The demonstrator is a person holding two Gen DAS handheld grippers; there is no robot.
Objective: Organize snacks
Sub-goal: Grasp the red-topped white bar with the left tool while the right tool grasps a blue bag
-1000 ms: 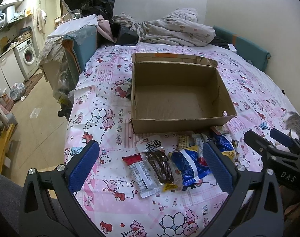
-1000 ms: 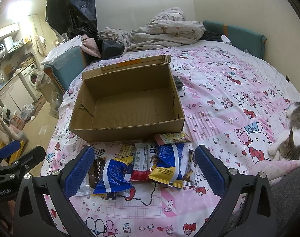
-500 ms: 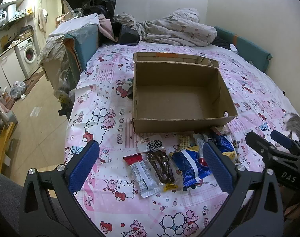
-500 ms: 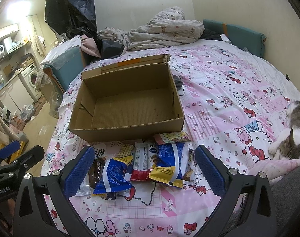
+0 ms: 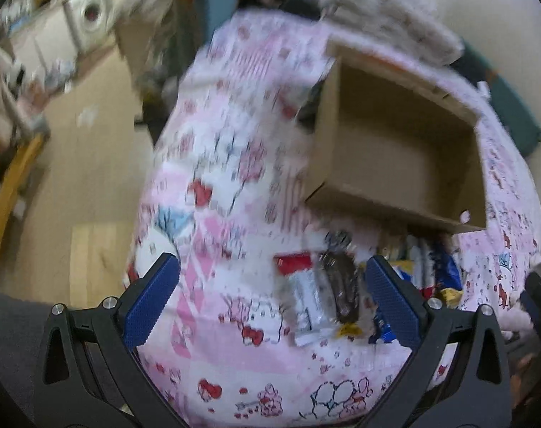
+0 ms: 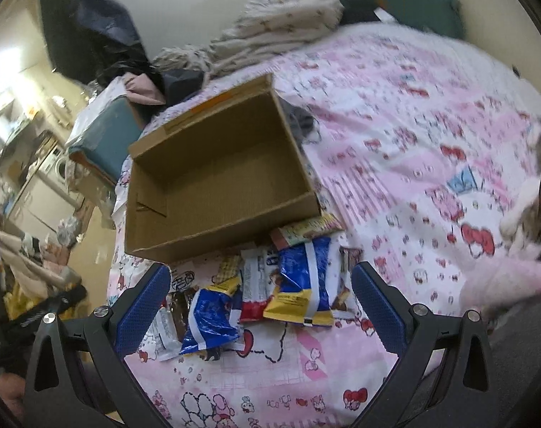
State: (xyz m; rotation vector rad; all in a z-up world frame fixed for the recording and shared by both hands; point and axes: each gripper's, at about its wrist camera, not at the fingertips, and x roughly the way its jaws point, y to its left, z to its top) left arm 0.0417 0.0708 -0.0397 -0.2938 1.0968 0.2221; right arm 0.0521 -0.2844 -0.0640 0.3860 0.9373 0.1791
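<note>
Both the left gripper (image 5: pixel 270 297) and right gripper (image 6: pixel 261 301) hang wide and empty over the heap of foil snack packets (image 6: pixel 270 285) on the pink patterned bed (image 6: pixel 395 164); just beyond, the open brown cardboard box (image 6: pixel 217 178) is bare — seemingly awaiting them.

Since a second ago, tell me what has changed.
Both views have tilted and dropped closer to the snack packets, the left one blurred by motion. Each hand-held gripper, left and right, stays open and empty. The cardboard box remains empty; the snacks lie untouched.
</note>
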